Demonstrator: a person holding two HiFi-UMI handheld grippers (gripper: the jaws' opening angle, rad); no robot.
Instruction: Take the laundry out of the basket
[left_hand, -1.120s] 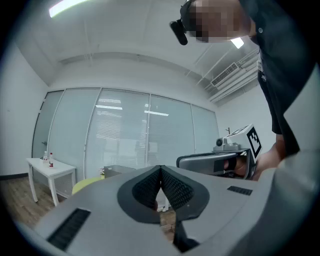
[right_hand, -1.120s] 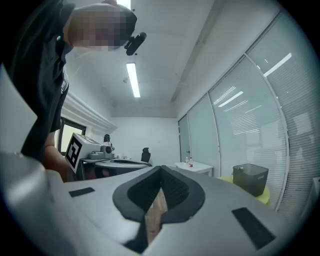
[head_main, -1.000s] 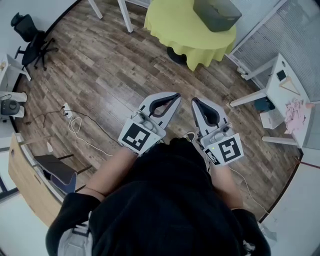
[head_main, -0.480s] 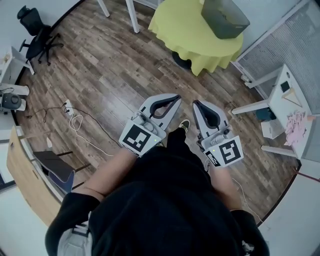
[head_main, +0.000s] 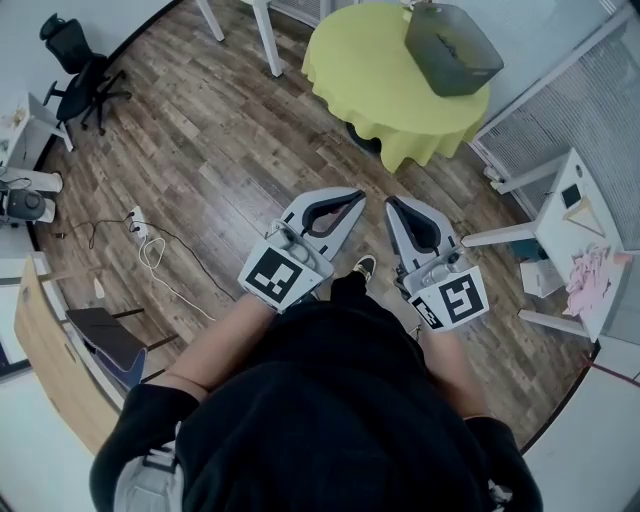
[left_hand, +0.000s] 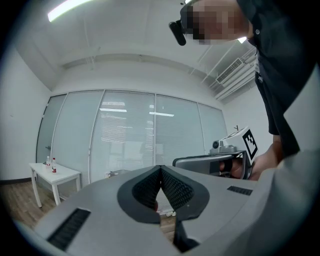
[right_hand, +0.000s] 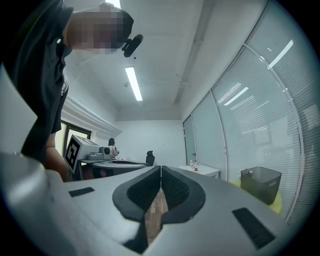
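A grey laundry basket stands on a round table with a yellow cloth, far ahead of me across the wooden floor; its contents do not show. In the right gripper view the basket sits at the right edge. My left gripper and right gripper are held side by side at waist height, well short of the table. Both are shut with nothing between the jaws; the left gripper and the right gripper have their tips touching in their own views.
Pink cloth lies on a white table at the right. A black office chair stands far left, with a cable on the floor. White table legs rise left of the yellow table. A wooden desk is at the left edge.
The yellow table and basket have slid lower and nearer in the head view as the person walks towards them. Both grippers keep the same pose and stay shut.
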